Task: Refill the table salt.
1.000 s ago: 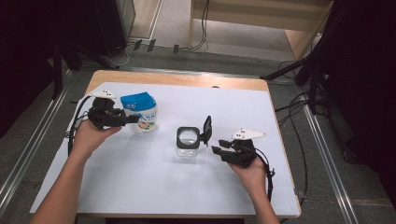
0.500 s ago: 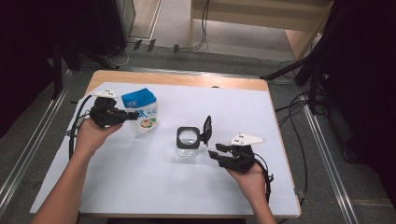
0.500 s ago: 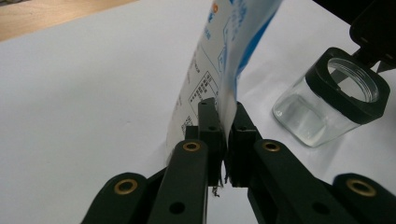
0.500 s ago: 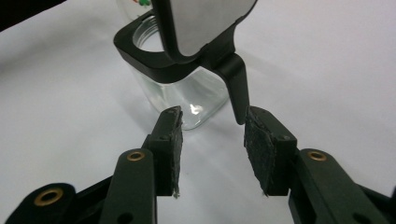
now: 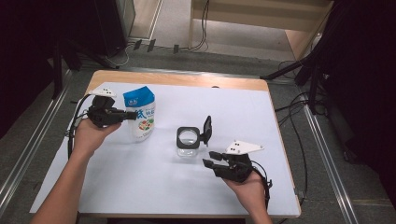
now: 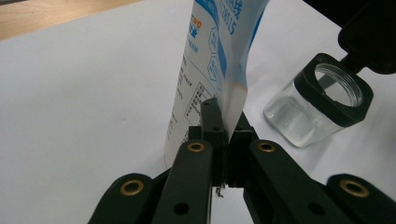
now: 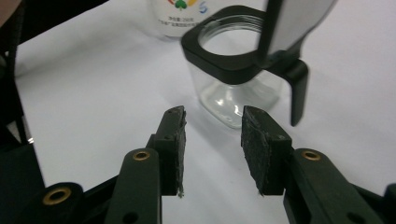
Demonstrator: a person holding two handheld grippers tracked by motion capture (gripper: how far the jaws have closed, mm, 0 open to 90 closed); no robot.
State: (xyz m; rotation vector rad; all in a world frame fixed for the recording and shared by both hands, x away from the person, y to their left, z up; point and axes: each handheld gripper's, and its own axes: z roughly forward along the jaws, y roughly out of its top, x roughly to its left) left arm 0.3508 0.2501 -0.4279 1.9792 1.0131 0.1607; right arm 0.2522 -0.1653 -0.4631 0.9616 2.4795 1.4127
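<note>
The left gripper is clamped on the thin side seam of a blue-and-white pouch, which stands upright on the white sheet toward the table's left edge. The pouch looks soft and light, a glossy printed film that will likely sag or fold if lifted by one edge, so the stiffer sealed seam seems the soundest place to pinch. Near the middle of the table sits a clear square jar with a black collar and a flip lid standing open (hard, smooth, probably slippery, and breakable if it is glass). The right gripper, jaws partly apart and empty, having just been narrowing slightly, hovers just short of the jar's base.
</note>
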